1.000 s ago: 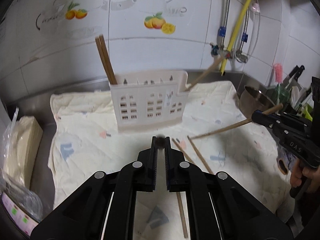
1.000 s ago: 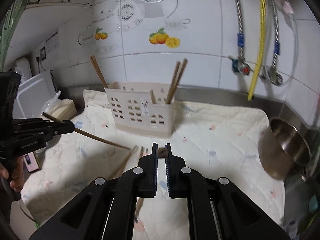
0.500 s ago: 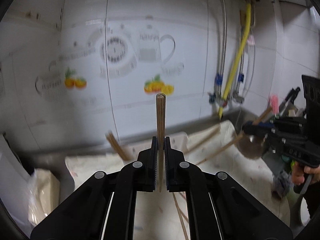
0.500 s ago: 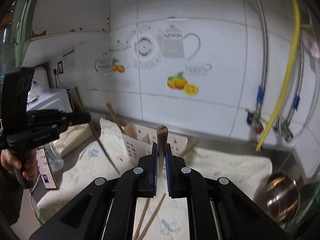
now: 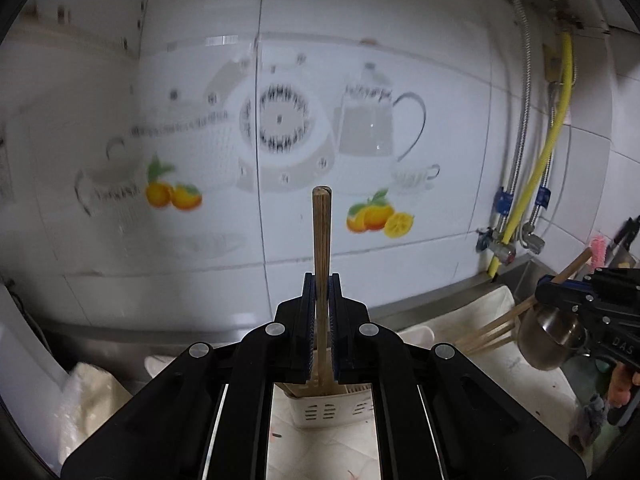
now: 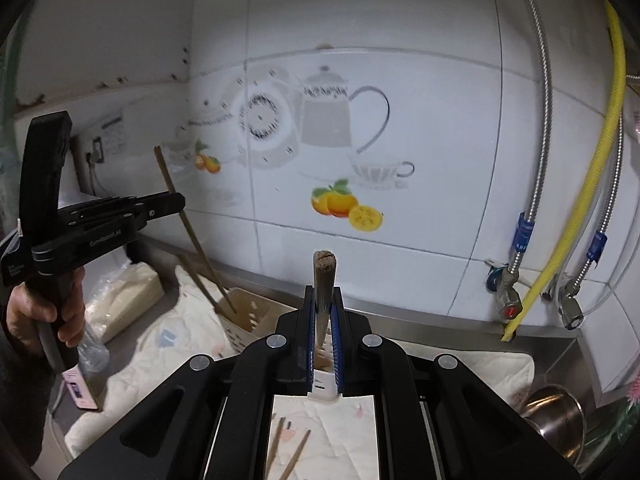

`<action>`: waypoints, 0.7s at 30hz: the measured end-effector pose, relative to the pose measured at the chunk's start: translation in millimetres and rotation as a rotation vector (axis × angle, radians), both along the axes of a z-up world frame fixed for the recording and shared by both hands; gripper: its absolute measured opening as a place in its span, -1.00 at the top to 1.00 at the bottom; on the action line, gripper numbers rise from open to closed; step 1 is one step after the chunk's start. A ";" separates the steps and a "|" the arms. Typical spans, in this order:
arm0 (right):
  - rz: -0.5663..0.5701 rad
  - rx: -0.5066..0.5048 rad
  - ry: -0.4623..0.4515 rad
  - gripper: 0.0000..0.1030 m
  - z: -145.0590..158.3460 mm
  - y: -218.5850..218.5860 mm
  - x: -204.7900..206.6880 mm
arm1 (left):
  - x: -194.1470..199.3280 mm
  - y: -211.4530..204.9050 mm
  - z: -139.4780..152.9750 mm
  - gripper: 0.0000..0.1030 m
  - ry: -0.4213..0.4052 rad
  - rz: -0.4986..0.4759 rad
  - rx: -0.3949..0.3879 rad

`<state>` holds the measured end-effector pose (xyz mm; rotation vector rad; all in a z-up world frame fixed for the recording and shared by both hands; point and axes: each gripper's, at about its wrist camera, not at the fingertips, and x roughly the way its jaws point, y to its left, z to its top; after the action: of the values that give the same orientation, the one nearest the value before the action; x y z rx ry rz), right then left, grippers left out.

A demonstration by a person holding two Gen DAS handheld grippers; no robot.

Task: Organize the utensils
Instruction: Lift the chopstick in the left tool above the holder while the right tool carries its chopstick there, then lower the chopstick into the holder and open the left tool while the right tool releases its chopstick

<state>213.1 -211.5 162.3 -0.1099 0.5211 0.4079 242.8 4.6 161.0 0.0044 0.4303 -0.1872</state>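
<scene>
Left gripper [image 5: 321, 280] clamped tight on an upright chopstick [image 5: 322, 240], lower end dipping toward the cream utensil holder [image 5: 320, 408] right below. Right gripper [image 6: 323, 292] likewise pinched shut around a second chopstick [image 6: 325, 276], standing nearly vertical just above the holder's near rim. Beneath it all, pale printed cloth [image 6: 160, 352] spread over the counter, steel bowl [image 6: 556, 420] off at the right edge. Two loose chopsticks [image 6: 288, 452] lying on the cloth between the right gripper's arms, close together
</scene>
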 end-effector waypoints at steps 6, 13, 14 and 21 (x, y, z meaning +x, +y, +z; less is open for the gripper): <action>-0.001 -0.023 0.068 0.86 -28.2 7.1 21.0 | 17.8 9.3 -31.5 0.90 0.077 -0.001 -0.045; 0.006 -0.025 0.126 0.86 -52.7 15.0 33.5 | 27.1 12.8 -58.6 0.89 0.150 -0.004 -0.059; 0.006 -0.025 0.132 0.86 -55.7 16.3 35.1 | 27.1 13.3 -60.3 0.89 0.154 -0.004 -0.059; -0.004 -0.002 0.145 0.79 -63.2 15.0 40.0 | 22.3 12.5 -59.2 0.78 0.155 -0.009 -0.056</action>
<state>253.0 -196.4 99.1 -0.0819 0.6645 0.4135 265.1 17.1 101.8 -0.0635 0.5791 -0.2094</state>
